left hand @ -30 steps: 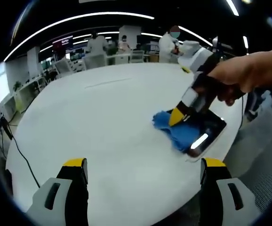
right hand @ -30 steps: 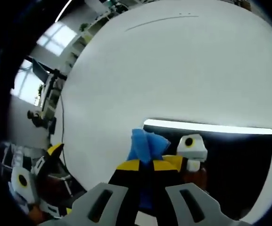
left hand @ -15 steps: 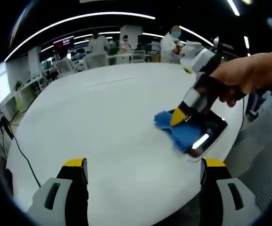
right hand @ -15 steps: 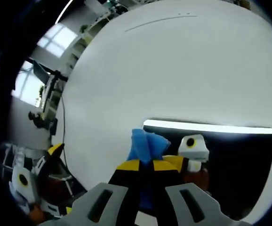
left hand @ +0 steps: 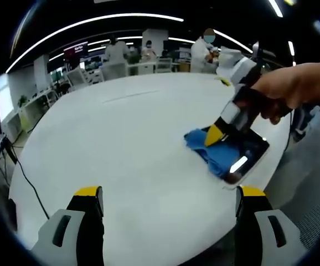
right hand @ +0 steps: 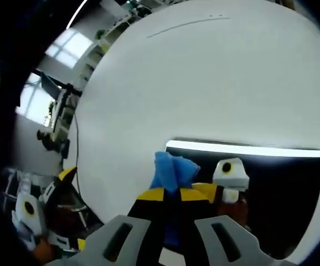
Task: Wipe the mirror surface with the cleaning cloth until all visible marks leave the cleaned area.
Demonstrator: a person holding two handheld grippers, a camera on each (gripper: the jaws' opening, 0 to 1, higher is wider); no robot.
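Note:
A dark rectangular mirror [left hand: 247, 154] [right hand: 282, 194] lies flat near the right edge of the white table [left hand: 127, 144]. A blue cleaning cloth [left hand: 218, 152] [right hand: 173, 170] rests bunched on its left part and spills onto the table. My right gripper [left hand: 214, 136] [right hand: 171, 195] is shut on the cloth and presses it down on the mirror, held by a person's hand [left hand: 293, 88]. My left gripper [left hand: 168, 194] stands open above the table's near edge, well short of the mirror, with nothing between its jaws. It also appears at the left in the right gripper view, left gripper [right hand: 52, 213].
The round white table [right hand: 204, 83] carries a thin dark line [left hand: 128, 97] across its far part. Several people [left hand: 204, 52] stand by desks at the back. A cable [left hand: 24, 180] hangs off the table's left side. A grey chair [left hand: 309, 172] sits at the right.
The right gripper and cloth have shifted slightly to the right across the mirror. The left gripper has stayed put.

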